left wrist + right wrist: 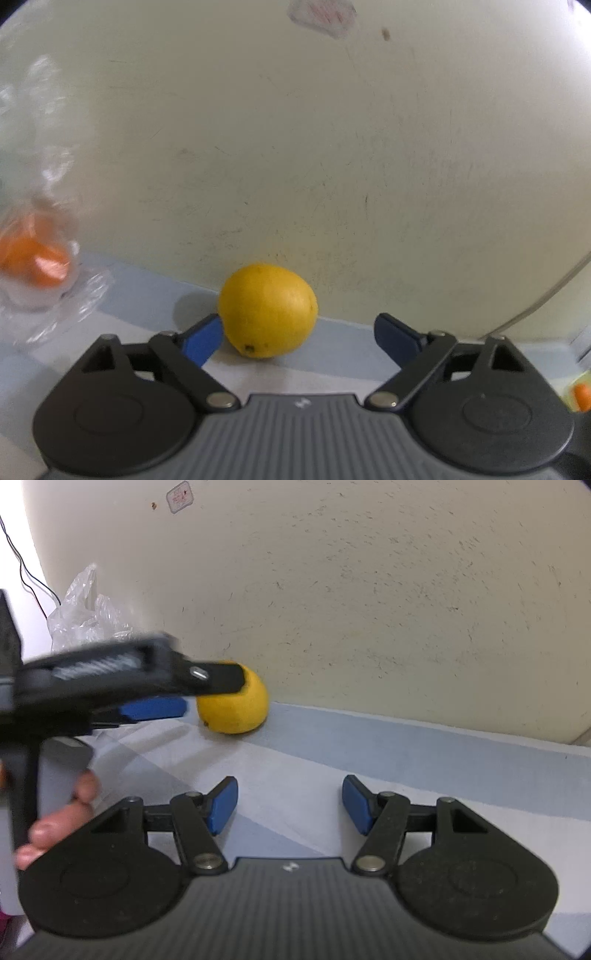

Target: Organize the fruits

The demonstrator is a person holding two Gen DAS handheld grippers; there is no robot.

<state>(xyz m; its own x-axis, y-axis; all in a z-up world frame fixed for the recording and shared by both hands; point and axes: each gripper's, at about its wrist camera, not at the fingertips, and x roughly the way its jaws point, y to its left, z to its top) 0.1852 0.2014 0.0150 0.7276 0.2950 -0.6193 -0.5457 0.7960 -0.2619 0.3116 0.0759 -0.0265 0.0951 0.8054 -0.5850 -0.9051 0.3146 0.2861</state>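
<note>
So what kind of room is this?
Probably someone's home, though it's hard to say which room: a scuffed cream wall, a pale blue tabletop, a yellow fruit, and a crinkly plastic bag holding something orange.

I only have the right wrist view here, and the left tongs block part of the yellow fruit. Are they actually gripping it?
Observer: Not yet. In the left wrist view the left tongs are open around the round yellow fruit; one blue pad sits at its side, the other stands apart.
Operator: Anything else near it on that side?
Observer: Yes, orange pieces inside a clear plastic bag, off to the fruit's left.
Operator: And my right tongs?
Observer: The right tongs are open and empty, over the pale blue surface.
</note>
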